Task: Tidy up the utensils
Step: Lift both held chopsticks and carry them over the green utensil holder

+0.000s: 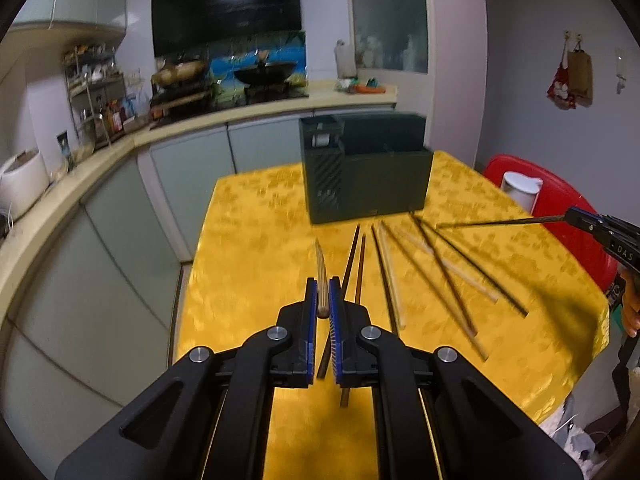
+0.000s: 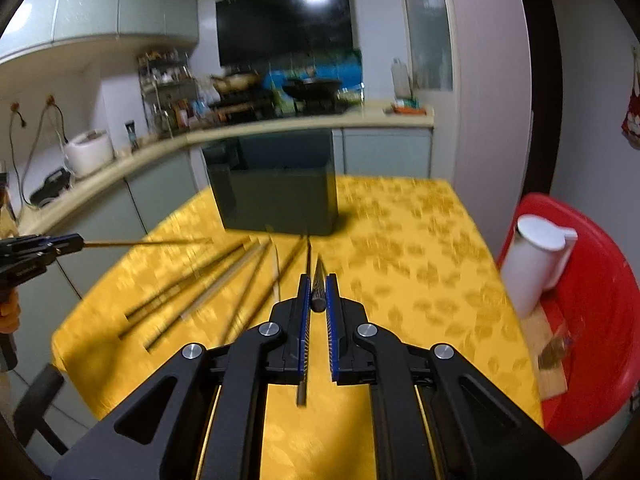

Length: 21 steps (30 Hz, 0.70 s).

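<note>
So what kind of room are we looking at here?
Most likely a home kitchen: a wok sits on a stove under a black range hood, with a countertop along pale cabinets, and chopsticks on a yellow-clothed table.

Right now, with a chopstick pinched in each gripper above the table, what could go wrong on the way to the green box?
1. The left gripper pinches its light chopstick near one end only, so it may pivot or slip.
2. The right gripper holds its dark chopstick the same way.
3. The long tips could cross, or catch the green box rim.
</note>
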{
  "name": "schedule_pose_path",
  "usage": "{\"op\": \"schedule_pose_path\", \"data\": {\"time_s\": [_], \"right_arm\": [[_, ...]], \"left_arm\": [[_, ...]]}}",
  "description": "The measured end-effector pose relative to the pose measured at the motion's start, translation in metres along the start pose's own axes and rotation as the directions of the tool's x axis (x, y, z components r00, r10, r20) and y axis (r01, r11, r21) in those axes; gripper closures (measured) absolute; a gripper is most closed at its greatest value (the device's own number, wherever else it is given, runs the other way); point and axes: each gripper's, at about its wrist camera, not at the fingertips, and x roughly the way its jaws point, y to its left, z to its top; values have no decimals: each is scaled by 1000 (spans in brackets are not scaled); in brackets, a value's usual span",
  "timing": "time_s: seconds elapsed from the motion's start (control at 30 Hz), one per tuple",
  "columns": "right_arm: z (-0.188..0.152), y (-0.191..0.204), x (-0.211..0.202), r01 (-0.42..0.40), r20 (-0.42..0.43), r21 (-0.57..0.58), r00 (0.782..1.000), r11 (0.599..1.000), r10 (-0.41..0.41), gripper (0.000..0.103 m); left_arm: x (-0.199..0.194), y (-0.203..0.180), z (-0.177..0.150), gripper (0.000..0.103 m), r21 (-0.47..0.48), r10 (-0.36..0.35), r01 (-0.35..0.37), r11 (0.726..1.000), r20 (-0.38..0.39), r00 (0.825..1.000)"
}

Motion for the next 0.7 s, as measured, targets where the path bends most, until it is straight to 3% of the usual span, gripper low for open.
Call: {"op": "schedule_pose_path", "data": {"time_s": [0.27,0.7], "right_arm": [[40,10,-2,-24,62,-36,998,999,26,95],[89,12,30,-52,37,-45,998,998,53,95]], "left_arm": [[1,2,41,98,3,-9,9,1000,65,998],[18,32,76,98,-48,-51,56,997,96,994]]}}
